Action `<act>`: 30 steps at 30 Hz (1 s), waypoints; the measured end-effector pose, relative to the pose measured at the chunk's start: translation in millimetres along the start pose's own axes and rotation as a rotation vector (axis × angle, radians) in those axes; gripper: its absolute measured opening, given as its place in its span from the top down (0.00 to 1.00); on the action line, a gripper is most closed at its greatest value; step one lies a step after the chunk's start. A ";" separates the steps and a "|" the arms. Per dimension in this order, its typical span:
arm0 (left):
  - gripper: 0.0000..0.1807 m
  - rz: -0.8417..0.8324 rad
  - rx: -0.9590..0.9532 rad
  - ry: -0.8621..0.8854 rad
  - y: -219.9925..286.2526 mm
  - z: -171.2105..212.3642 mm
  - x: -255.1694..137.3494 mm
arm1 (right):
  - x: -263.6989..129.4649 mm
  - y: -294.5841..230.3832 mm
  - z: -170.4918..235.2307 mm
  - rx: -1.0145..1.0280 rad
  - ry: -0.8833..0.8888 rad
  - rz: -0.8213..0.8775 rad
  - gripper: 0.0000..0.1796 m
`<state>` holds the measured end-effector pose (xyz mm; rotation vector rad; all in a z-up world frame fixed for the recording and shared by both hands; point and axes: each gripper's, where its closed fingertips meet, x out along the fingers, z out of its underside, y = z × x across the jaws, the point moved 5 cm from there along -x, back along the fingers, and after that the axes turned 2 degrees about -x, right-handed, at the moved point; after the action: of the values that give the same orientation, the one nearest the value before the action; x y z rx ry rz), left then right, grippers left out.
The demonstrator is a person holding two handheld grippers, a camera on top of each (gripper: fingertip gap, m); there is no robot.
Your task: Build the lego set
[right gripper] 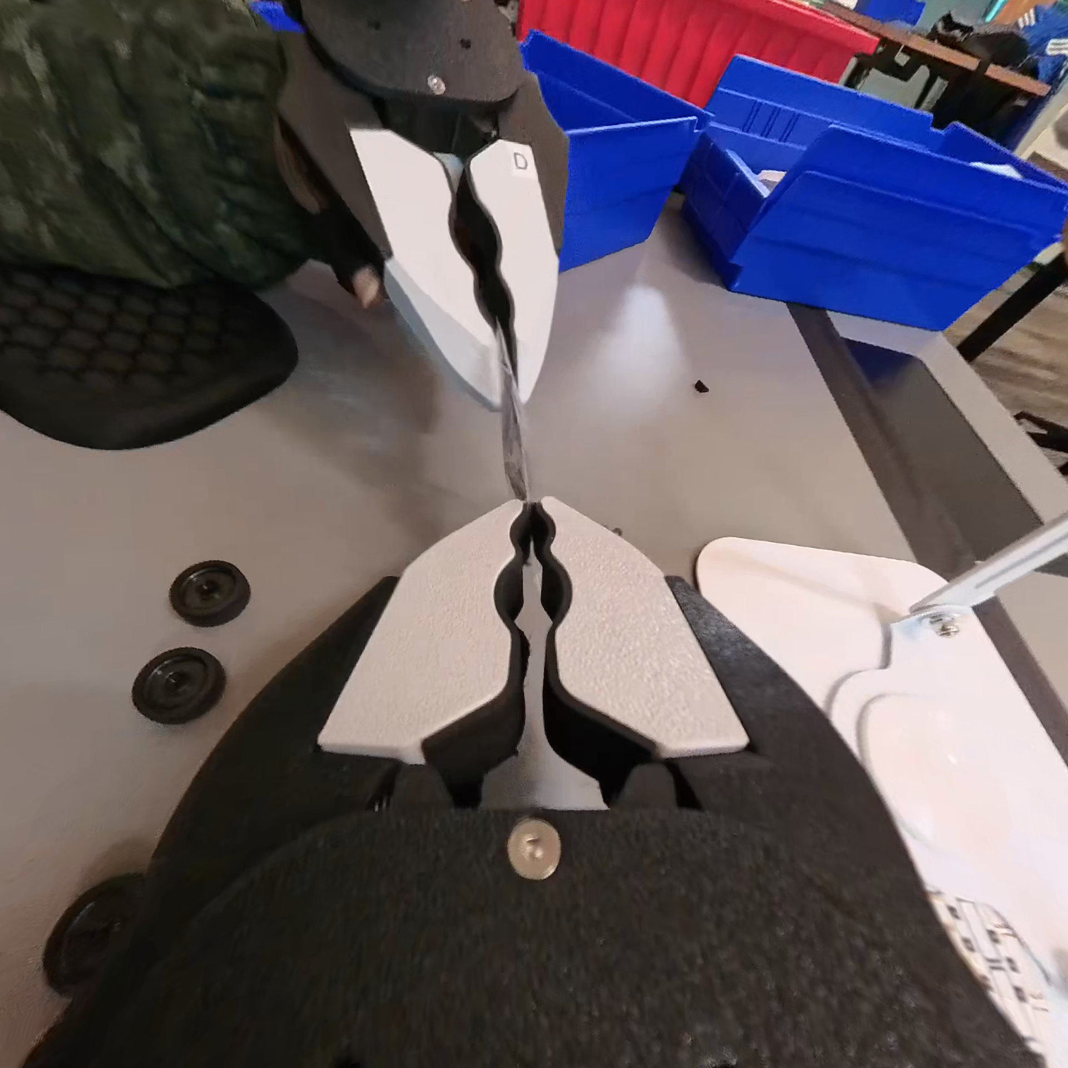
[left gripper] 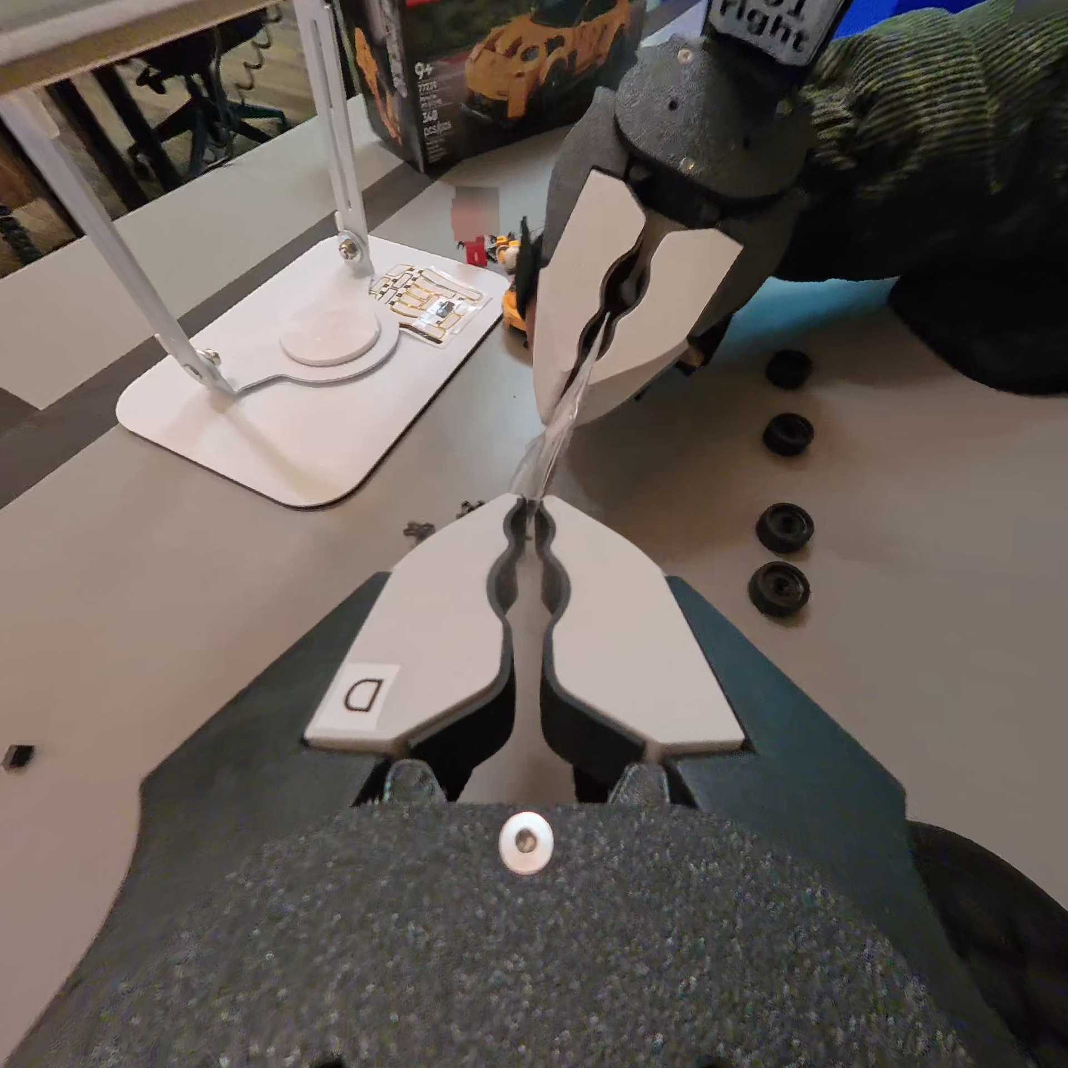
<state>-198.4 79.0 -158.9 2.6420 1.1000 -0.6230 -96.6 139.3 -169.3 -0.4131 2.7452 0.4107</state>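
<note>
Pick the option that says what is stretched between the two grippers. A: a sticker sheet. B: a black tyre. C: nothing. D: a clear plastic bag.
D: both the left gripper and the right gripper are shut on a twisted clear plastic bag pulled taut between them above the table, while the tyres lie apart on the table.

Grey surface [right gripper: 664, 439] w/ dark edge strip, blue bins [right gripper: 867, 231] at far end, red cloth [right gripper: 693, 40] behind. Office chair [left gripper: 202, 104] past far side, wood floor.
</note>
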 end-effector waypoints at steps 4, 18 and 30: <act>1.00 -0.010 -0.013 0.005 -1.0 -1.2 1.2 | 0.5 3.6 2.3 0.051 -0.019 0.000 1.00; 1.00 -0.059 -0.027 -0.005 -9.4 2.9 1.1 | 0.4 5.1 1.3 0.009 -0.103 0.046 1.00; 0.99 -0.070 -0.069 0.054 -13.1 -4.7 -8.0 | -6.6 7.8 -10.8 0.038 -0.087 0.065 1.00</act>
<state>-211.4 84.8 -151.6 2.5850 1.2115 -0.5199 -96.2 144.4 -155.3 -0.2900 2.6829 0.3828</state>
